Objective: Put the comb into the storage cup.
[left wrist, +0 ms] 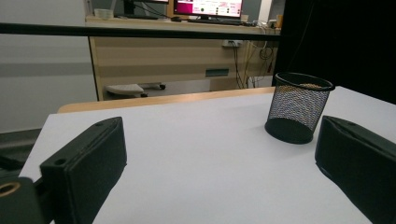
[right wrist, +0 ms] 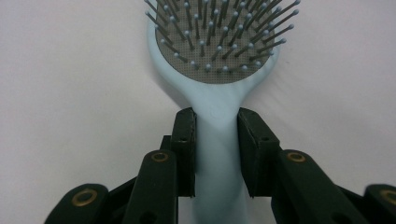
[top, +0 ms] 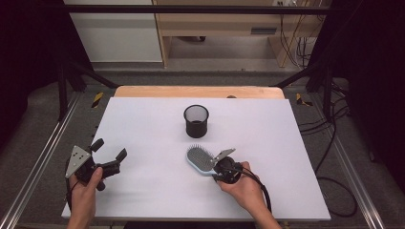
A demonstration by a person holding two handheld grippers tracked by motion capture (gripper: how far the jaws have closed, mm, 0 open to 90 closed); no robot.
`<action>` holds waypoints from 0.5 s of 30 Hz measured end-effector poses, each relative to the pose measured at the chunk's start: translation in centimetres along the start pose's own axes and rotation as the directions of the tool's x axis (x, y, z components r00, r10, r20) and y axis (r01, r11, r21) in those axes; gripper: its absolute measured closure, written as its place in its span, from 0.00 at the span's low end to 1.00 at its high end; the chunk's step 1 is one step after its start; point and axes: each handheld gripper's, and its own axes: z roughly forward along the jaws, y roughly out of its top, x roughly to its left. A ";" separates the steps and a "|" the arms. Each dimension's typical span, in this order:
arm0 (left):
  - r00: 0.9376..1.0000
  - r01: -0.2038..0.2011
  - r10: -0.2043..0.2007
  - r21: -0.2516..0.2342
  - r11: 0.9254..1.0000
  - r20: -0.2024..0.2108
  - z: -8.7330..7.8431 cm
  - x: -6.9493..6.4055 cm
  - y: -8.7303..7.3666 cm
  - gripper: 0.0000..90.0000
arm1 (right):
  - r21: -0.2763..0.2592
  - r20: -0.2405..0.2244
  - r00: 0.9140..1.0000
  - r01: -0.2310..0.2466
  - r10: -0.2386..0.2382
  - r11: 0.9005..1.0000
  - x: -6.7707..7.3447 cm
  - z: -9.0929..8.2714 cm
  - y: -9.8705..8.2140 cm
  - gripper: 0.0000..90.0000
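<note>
A light blue hairbrush [top: 198, 158] lies bristles-up on the white table [top: 272, 129], right of centre near the front. My right gripper [top: 214, 167] comes in from the brush's near right side. In the right gripper view its two black pads press on both sides of the hairbrush [right wrist: 217, 100] handle just below the head, so the right gripper [right wrist: 215, 122] is shut on it. A black mesh cup [top: 196, 120] stands upright behind the brush. My left gripper [top: 110, 149] is held at the front left, open and holding nothing. In the left gripper view the left gripper [left wrist: 217, 135] points toward the mesh cup [left wrist: 299, 109].
The table's far wooden edge [top: 198, 91] runs behind the cup. Black frame bars and metal rails [top: 43, 148] flank both sides of the table. Cables [top: 334, 157] lie on the floor at the right. A wooden desk [left wrist: 163, 51] stands beyond the table.
</note>
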 end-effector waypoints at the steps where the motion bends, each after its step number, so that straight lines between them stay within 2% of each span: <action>1: 1.000 0.000 0.000 0.000 1.000 0.000 0.0 0.0 0.0 0.03 | -0.002 0.001 1.000 0.002 -0.002 1.000 0.0 0.0 0.0 0.77; 5: 0.999 0.037 -0.037 -0.006 0.999 -0.011 0.4 0.4 -0.2 0.02 | -0.050 -0.015 1.000 0.006 -0.006 0.999 -0.3 -0.5 -0.3 0.77; 7: 0.998 0.059 -0.059 -0.008 0.998 -0.024 0.6 0.7 -0.3 0.02 | -0.068 -0.007 1.000 0.013 -0.014 0.998 -0.5 -0.8 -0.5 0.77; 13: 0.997 0.060 -0.061 -0.007 0.998 -0.052 0.2 1.0 -0.5 0.03 | -0.094 -0.009 1.000 0.024 -0.025 0.995 -1.2 -1.1 -0.9 0.77; 15: 0.995 0.071 -0.072 -0.014 0.997 -0.065 -0.3 1.2 -0.6 0.03 | -0.125 -0.006 0.999 0.030 -0.032 0.992 -1.3 -1.3 -0.9 0.77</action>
